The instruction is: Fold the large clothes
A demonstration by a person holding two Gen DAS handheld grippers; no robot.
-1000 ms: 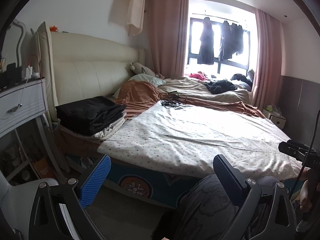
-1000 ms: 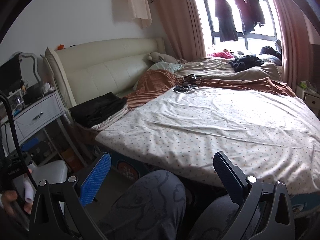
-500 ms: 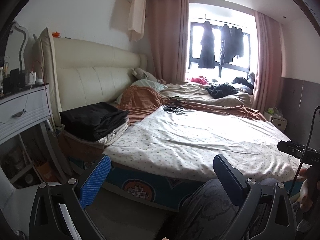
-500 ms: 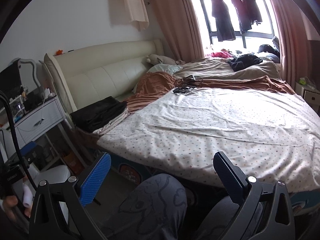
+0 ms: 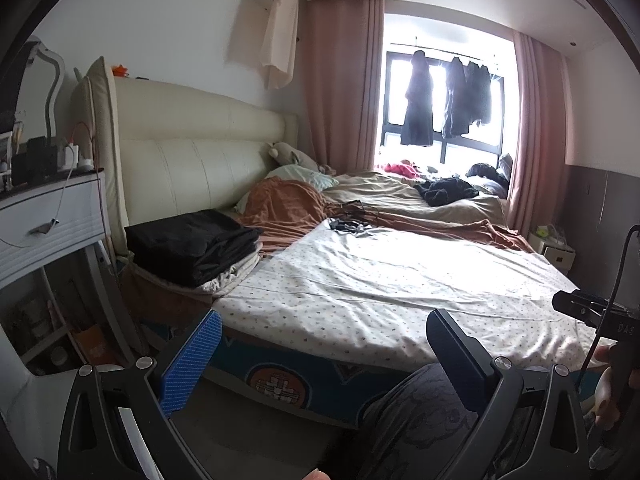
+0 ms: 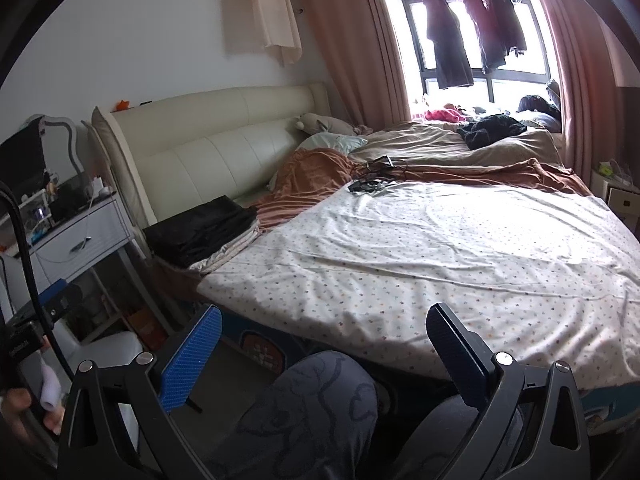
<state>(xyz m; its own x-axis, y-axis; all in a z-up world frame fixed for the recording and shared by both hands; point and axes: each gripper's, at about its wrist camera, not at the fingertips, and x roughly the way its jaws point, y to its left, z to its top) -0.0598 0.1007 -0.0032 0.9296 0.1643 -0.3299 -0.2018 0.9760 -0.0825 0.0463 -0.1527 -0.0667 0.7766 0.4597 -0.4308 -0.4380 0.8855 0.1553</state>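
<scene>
A stack of folded clothes, black on top of pale ones [image 5: 192, 246] [image 6: 200, 230], lies at the bed's near left corner by the headboard. A loose dark garment [image 5: 444, 191] [image 6: 490, 128] lies crumpled far back near the window. My left gripper [image 5: 320, 354] is open and holds nothing, hovering in front of the bed's near edge. My right gripper [image 6: 322, 354] is also open and holds nothing, above the person's knee [image 6: 320, 408]. Both stand well short of the clothes.
The bed has a dotted white sheet [image 5: 400, 280] [image 6: 460, 248], a brown blanket [image 5: 288, 208] and cables [image 5: 348, 222] on it. A white nightstand [image 5: 44, 216] stands left. Dark clothes [image 5: 418, 108] hang at the window. A small cabinet [image 5: 556, 248] sits at the right.
Both grippers have tilted upward a little, so the bed sits lower in each view and more wall and air conditioner show. Neither gripper took hold of anything.
</scene>
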